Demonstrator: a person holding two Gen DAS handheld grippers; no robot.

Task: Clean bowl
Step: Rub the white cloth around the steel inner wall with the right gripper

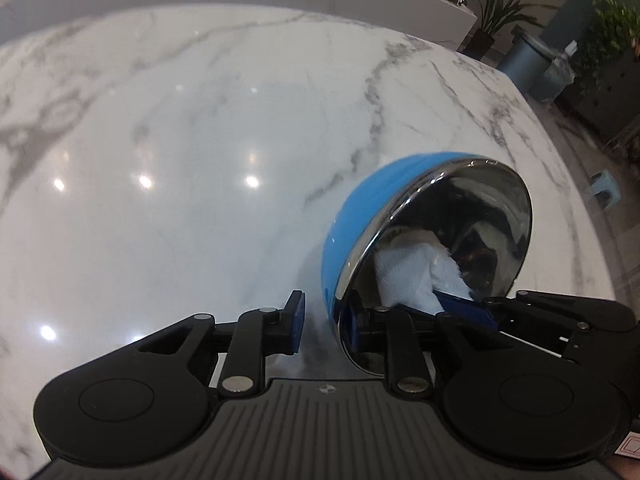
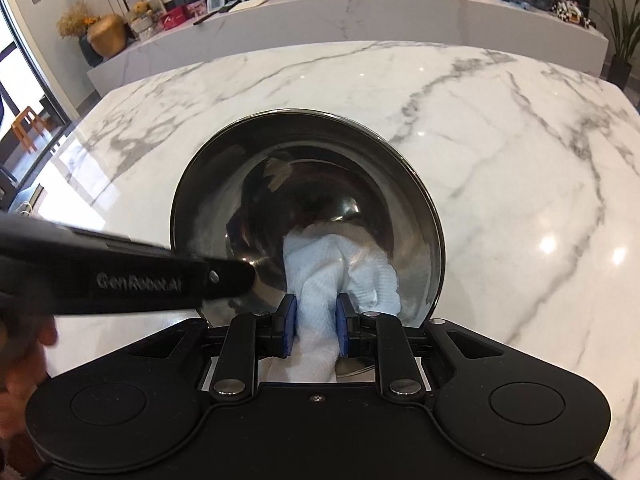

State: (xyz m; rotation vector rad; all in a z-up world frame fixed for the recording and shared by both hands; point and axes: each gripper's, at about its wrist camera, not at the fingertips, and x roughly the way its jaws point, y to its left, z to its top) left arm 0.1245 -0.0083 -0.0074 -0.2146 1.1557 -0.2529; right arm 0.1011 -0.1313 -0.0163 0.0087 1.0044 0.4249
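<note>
**Bowl tipped on its edge, cloth pressed inside**

Here the round bowl (image 1: pixel 360 216), blue enamel outside and mirror-bright steel inside, stands tilted on the white, grey-veined marble bench (image 1: pixel 180 140), its mouth turned toward the right tool. It sits toward the near edge of the bench, just ahead of both tools.

The left tool (image 1: pixel 324 326) straddles the bowl's lower rim: one blue-padded finger (image 1: pixel 297 320) stands outside, clear of the blue wall with a visible gap, while the other reaches inside the steel hollow. Its jaws stand slightly apart and the outer pad does not press on the bowl; whether the inner pad touches the steel cannot be told.

The right tool (image 2: pixel 316 326) is closed on a white, waffle-textured cloth (image 2: pixel 340 272). The two blue pads (image 2: pixel 289 326) pinch a narrow neck of the fabric between them, and the rest of the cloth spreads out past the fingertips and lies against the lower inside of the bowl (image 2: pixel 308 184). The steel reflects the cloth and the dark tool bodies.

In the right wrist view the black body of the left tool (image 2: pixel 132 276) crosses in from the left to the bowl's rim, and part of the hand holding it (image 2: pixel 24 356) shows, blurred, at the lower left edge.

Beyond the bench runs a long white marble ledge (image 2: pixel 360 12) carrying small ornaments and pictures.
</note>
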